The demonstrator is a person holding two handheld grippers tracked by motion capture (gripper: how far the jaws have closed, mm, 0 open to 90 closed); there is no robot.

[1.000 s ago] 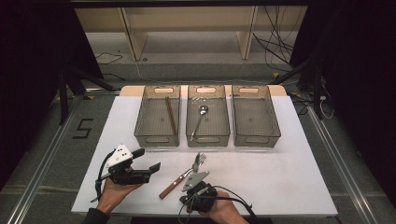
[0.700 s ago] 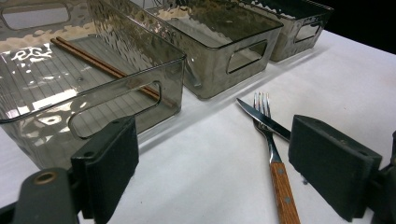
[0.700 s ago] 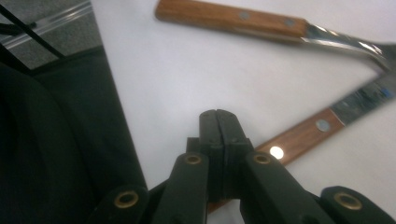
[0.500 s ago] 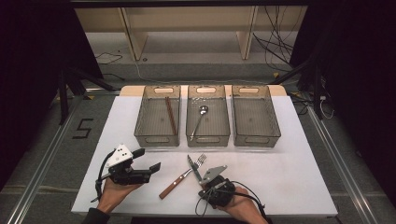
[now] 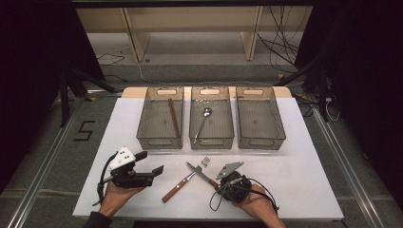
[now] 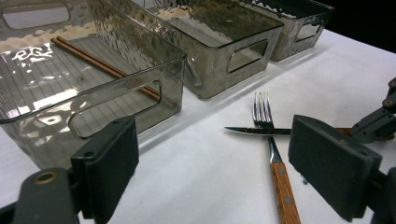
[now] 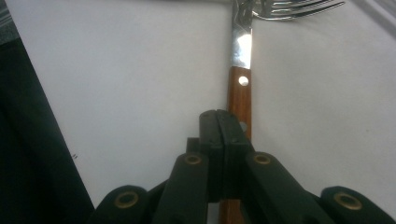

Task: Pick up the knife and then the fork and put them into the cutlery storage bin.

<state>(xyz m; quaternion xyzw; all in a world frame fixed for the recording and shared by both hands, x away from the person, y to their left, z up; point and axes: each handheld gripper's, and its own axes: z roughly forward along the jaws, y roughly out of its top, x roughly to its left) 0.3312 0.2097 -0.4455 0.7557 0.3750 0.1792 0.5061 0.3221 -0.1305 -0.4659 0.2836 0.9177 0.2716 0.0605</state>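
My right gripper (image 5: 219, 182) is clamped on the knife (image 7: 239, 93) handle at the near edge, blade crossing the fork (image 5: 183, 181). I'd lift straight before carrying far to the empty right bin (image 5: 280, 124). Left gripper (image 5: 153, 163) gapes idle.

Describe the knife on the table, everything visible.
The knife lies flat on the white table: a shiny steel blade and a brown wooden handle with a pale rivet. Its blade crosses the fork just below the tines. The right gripper's shut fingers sit over the handle's end; an actual pinch isn't clear.
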